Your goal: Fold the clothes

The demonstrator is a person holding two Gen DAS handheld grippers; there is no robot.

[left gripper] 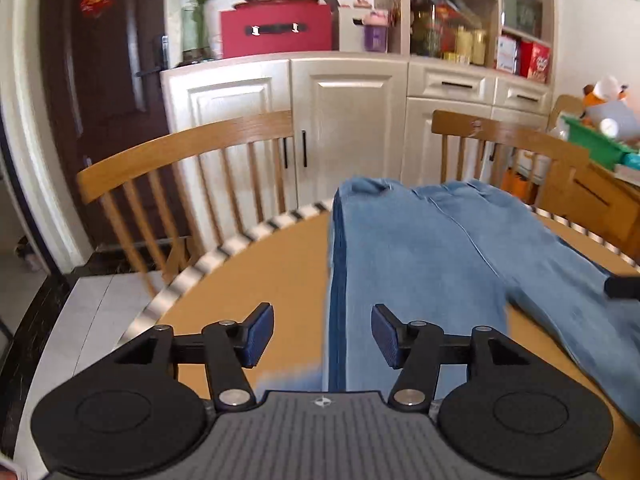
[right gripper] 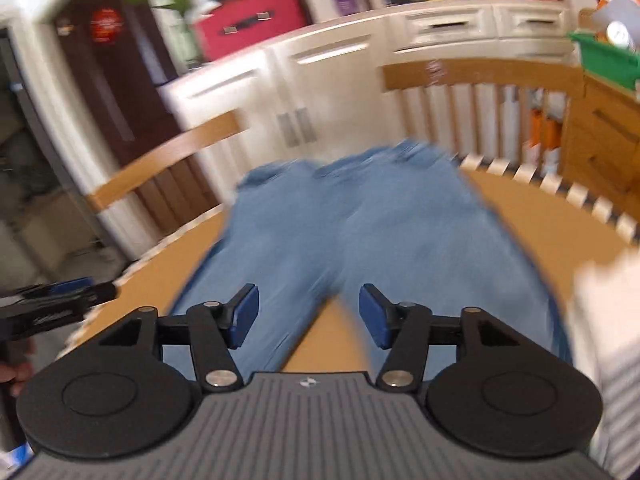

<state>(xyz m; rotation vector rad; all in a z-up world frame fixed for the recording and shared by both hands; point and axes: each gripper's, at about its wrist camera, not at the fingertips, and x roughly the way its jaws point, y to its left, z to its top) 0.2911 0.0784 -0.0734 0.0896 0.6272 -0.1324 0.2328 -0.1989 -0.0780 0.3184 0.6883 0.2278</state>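
The jeans (left gripper: 416,248) lay spread flat on the round table (left gripper: 256,272), waistband at the far edge by the two chairs (left gripper: 188,148), legs running back toward the cameras and parting just ahead of the right gripper (right gripper: 308,316). The left gripper (left gripper: 322,336) hung over the left leg's outer seam, pads well apart and gripping nothing. The right one was parted just as wide over the bare wood between the legs, also empty, though its view was badly smeared.
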